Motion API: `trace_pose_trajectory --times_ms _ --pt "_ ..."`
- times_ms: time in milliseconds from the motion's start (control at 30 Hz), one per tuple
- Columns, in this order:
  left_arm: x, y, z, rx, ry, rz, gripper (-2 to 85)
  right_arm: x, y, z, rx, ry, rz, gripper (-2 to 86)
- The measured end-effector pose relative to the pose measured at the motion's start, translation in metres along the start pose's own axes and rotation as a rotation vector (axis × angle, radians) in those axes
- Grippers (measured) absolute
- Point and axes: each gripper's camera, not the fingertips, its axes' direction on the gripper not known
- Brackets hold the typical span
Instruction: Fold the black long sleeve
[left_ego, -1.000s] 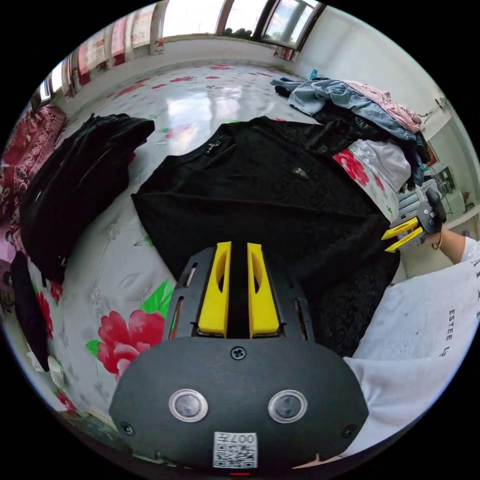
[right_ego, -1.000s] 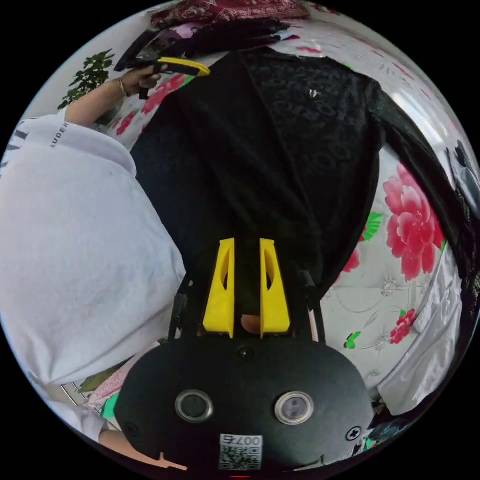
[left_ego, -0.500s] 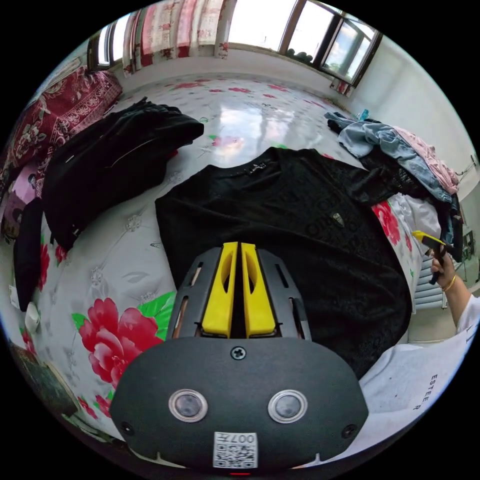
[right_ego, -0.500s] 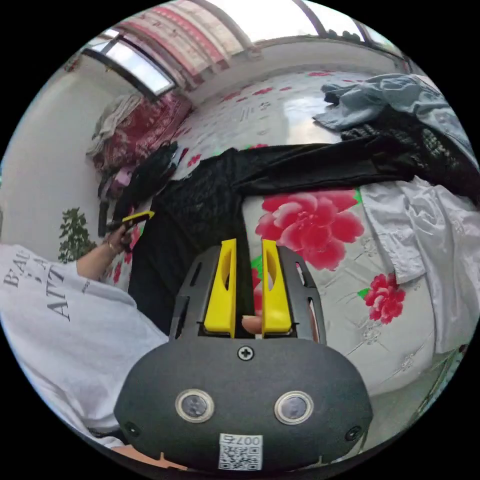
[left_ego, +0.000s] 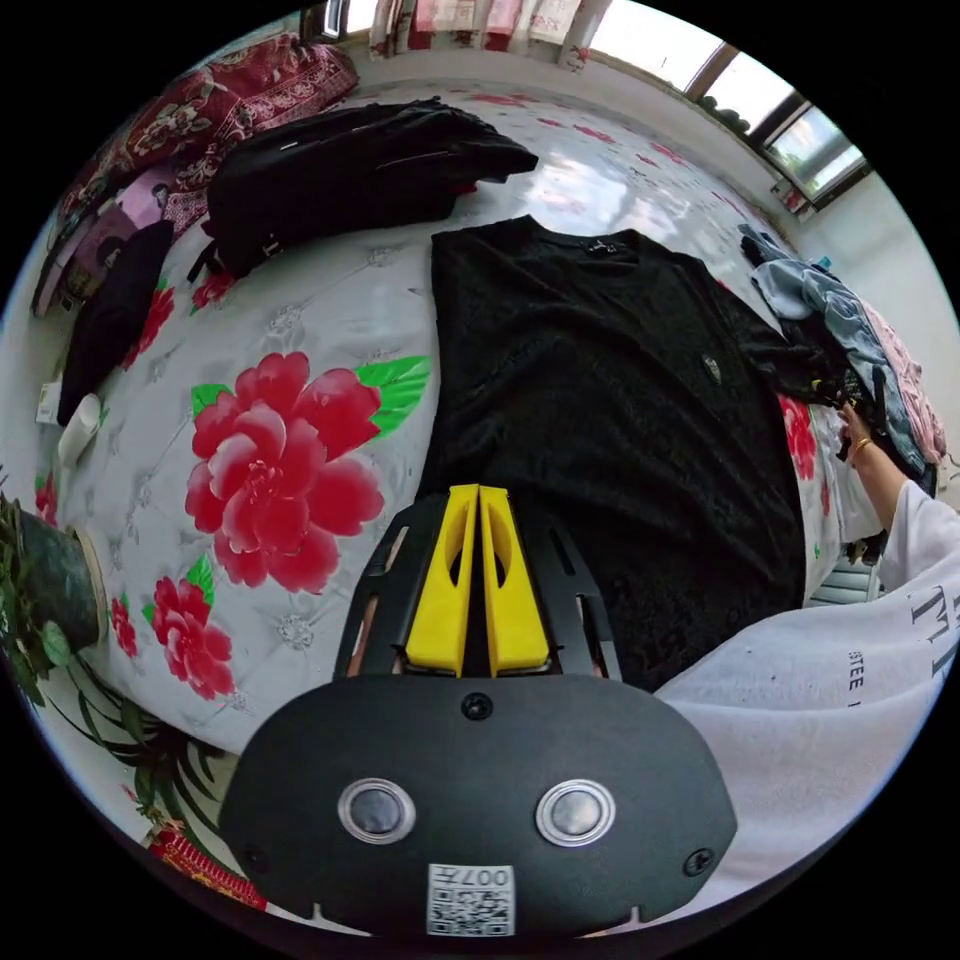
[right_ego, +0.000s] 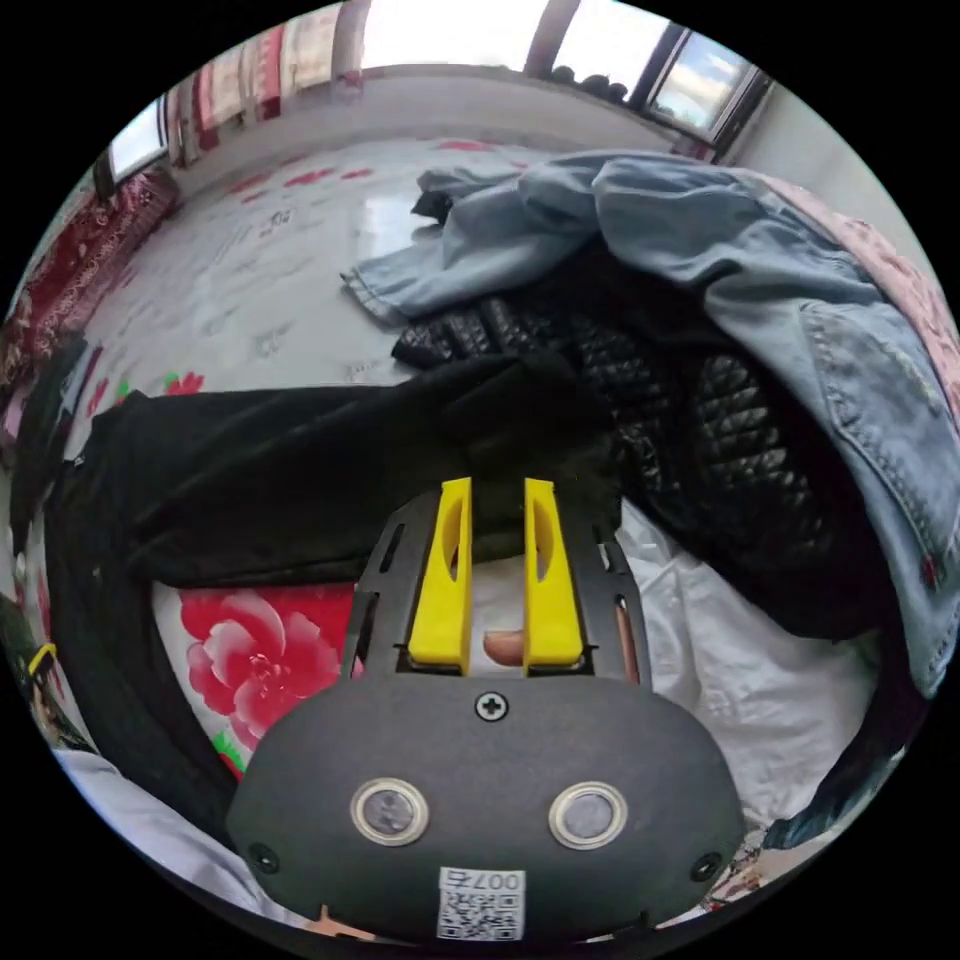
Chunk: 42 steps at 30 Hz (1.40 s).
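The black long sleeve (left_ego: 620, 400) lies flat, front up, on the floral bed sheet (left_ego: 270, 470), collar at the far end. My left gripper (left_ego: 478, 492) is shut, its tips over the near left corner of the hem; nothing shows between the jaws. In the right gripper view one sleeve (right_ego: 300, 480) stretches across the sheet, and its end lies against a heap of clothes. My right gripper (right_ego: 497, 487) is open just short of that sleeve end, over a white garment. The person's hand (left_ego: 858, 440) reaches toward the heap.
A black jacket (left_ego: 340, 170) and red patterned bedding (left_ego: 200, 100) lie at the far left. A potted plant (left_ego: 50, 590) stands off the near edge. The heap holds a denim jacket (right_ego: 700, 230), a quilted black jacket (right_ego: 720, 450) and a white garment (right_ego: 770, 690).
My right gripper has left the hem and gone out to the sleeve end by the heap. My left gripper's jaws have closed, and it has drawn back to the hem corner.
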Motion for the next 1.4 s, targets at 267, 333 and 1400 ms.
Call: trace_pose_trajectory --times_ms 267,333,1400 --pt "-0.015 0.02 -0.011 0.043 0.047 -0.051 -1.0 -0.006 0.026 -0.153 0.338 -0.35 0.035 0.3" --pt "-0.019 0.024 -0.013 0.06 0.067 -0.054 -1.0 -0.031 0.042 -0.213 0.443 -0.505 -0.074 0.2" --pt "-0.001 0.147 -0.033 0.17 0.229 0.229 6.2 -0.576 0.536 -0.247 -0.179 -0.83 -1.221 5.0"
